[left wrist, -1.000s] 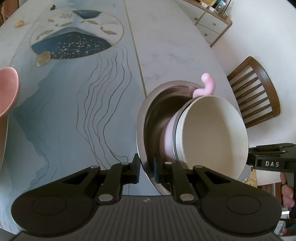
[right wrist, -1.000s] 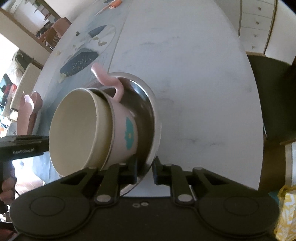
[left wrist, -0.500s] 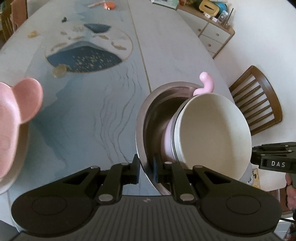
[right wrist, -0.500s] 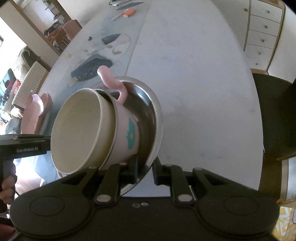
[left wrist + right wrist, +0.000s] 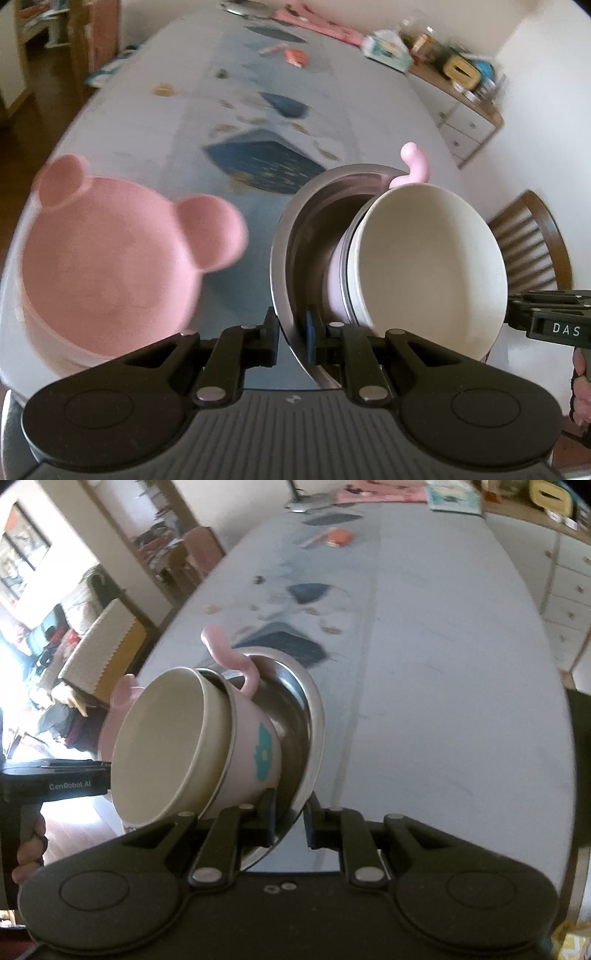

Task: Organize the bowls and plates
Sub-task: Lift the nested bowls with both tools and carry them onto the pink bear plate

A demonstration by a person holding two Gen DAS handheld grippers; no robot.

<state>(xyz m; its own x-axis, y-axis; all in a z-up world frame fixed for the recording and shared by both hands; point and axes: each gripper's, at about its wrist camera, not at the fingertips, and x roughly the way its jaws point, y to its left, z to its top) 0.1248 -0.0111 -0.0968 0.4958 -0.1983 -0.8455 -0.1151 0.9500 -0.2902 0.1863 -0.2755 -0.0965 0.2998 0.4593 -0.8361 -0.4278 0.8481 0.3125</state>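
Steel bowl rim pinched by left tongs and right tongs

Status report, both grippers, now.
Left gripper and right gripper both clamped on steel bowl rim. Cream bowl and pink cup nested inside. Pink bear plate alongside.

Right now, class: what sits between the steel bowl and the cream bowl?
A pink cup with a curled handle, nested inside the steel bowl and holding the cream bowl; the right wrist view shows it best.
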